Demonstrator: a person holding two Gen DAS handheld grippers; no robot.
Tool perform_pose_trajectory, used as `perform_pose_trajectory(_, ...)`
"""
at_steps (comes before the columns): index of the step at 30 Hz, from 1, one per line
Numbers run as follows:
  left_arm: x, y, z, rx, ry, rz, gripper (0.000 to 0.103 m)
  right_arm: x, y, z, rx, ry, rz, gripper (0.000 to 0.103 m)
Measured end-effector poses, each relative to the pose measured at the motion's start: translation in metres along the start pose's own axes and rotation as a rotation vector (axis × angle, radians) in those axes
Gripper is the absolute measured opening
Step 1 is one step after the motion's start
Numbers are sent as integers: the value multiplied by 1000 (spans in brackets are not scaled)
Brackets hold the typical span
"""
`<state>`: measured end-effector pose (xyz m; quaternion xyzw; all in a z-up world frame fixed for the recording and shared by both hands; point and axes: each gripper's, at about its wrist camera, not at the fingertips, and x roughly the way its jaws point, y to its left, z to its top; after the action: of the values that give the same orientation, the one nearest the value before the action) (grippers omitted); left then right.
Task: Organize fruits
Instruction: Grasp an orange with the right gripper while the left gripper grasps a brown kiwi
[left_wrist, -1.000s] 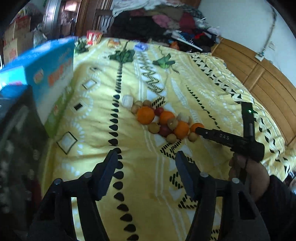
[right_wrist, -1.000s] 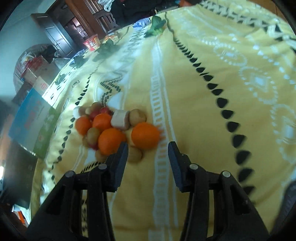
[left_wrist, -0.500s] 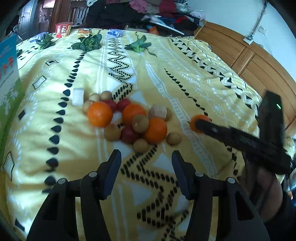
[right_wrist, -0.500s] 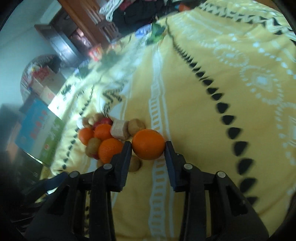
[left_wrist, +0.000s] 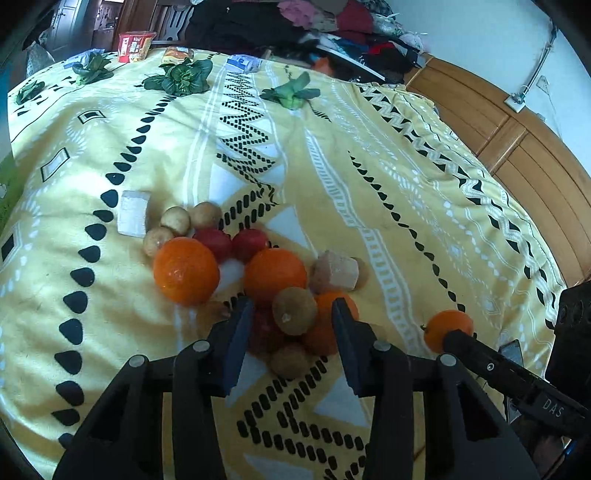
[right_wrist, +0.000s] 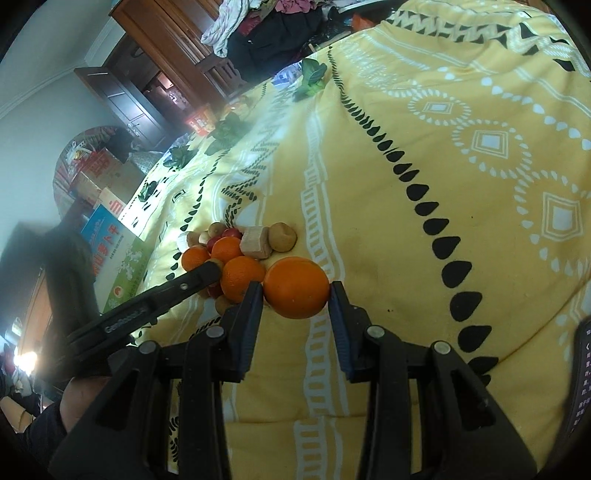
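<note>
A pile of fruit lies on the yellow patterned blanket (left_wrist: 388, 177): oranges (left_wrist: 185, 270), red fruits (left_wrist: 251, 242), brown round fruits (left_wrist: 177, 220) and pale cubes (left_wrist: 133, 213). My left gripper (left_wrist: 291, 321) hangs low over the near side of the pile. Its jaws are closing around a brown round fruit (left_wrist: 294, 311) without touching it. A red fruit and an orange (left_wrist: 325, 332) lie just beneath. My right gripper (right_wrist: 295, 297) is shut on an orange (right_wrist: 295, 286), held just right of the pile (right_wrist: 236, 254). The same held orange (left_wrist: 448, 326) shows in the left wrist view.
Leafy greens (left_wrist: 181, 77) and snack packets (left_wrist: 135, 46) lie along the blanket's far edge. Clothes are heaped behind them. A wooden headboard (left_wrist: 517, 147) runs along the right. A blue and green box (right_wrist: 110, 254) stands off the blanket's left side.
My left gripper came forward and down onto the fruit pile and its jaws narrowed. My right gripper shut on the orange and drew it slightly away from the pile.
</note>
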<state>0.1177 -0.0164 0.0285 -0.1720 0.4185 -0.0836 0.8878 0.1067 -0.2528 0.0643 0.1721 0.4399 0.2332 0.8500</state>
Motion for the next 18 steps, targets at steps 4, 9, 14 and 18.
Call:
perform_pose_trajectory(4,-1,-2,2,13,-6,5,26,1,1,-3,-6,4,-5,37)
perform_pose_trajectory(9,-15,-7,-2,29,-29,23,25,-3,7,-4,-21,-5,-5,37)
perform_pose_trajectory(14,-64,-13,-2,58,-106,45,25,-15,25,-4,-53,-18,1,37)
perform_pose_trajectory(18,-123,-6,0,65,-186,109,25,-22,61,-5,-139,-17,-33,37)
